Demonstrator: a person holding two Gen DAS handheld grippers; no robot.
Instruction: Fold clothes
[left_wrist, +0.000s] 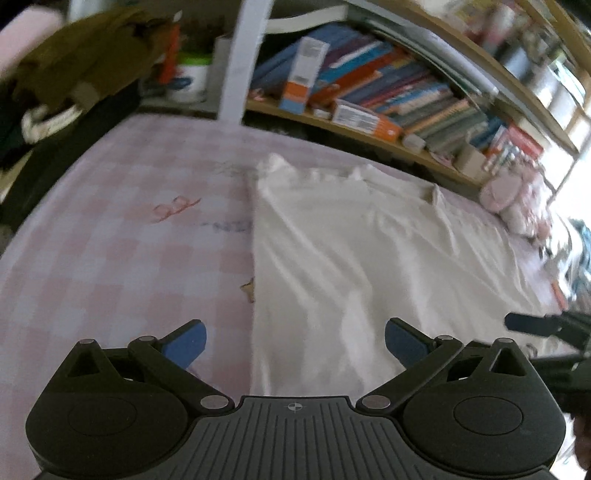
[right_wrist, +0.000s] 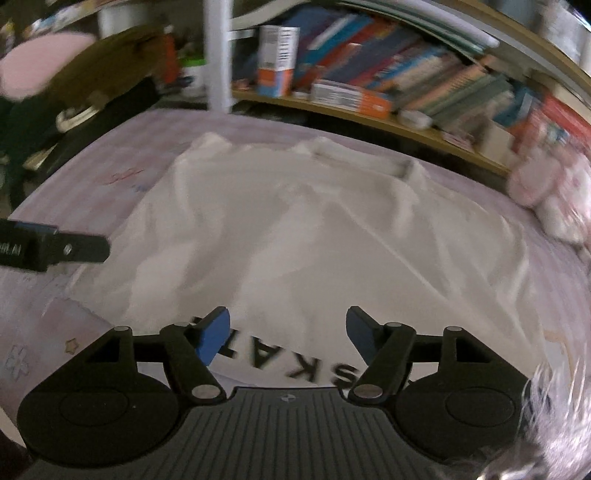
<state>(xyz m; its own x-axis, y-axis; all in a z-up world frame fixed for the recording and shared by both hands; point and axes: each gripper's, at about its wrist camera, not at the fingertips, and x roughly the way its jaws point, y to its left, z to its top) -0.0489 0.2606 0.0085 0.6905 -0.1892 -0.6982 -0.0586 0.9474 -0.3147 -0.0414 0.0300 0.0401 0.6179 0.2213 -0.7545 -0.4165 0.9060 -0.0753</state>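
Ahead, the white shirt (left_wrist: 369, 251) lies spread on the bed (left_wrist: 122, 236), bare checked sheet to its left; both the left hand-held gripper (left_wrist: 295, 343) and right hand-held gripper (right_wrist: 288, 332) stand open, empty, bookshelf (left_wrist: 388, 96) and plush toy (left_wrist: 517, 199) bordering.

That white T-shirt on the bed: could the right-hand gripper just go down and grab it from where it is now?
Probably yes. The right gripper hangs open, holding nothing, right over the white T-shirt, which lies spread on the checked bed sheet. Nothing sits between them; the left gripper is off to the side.
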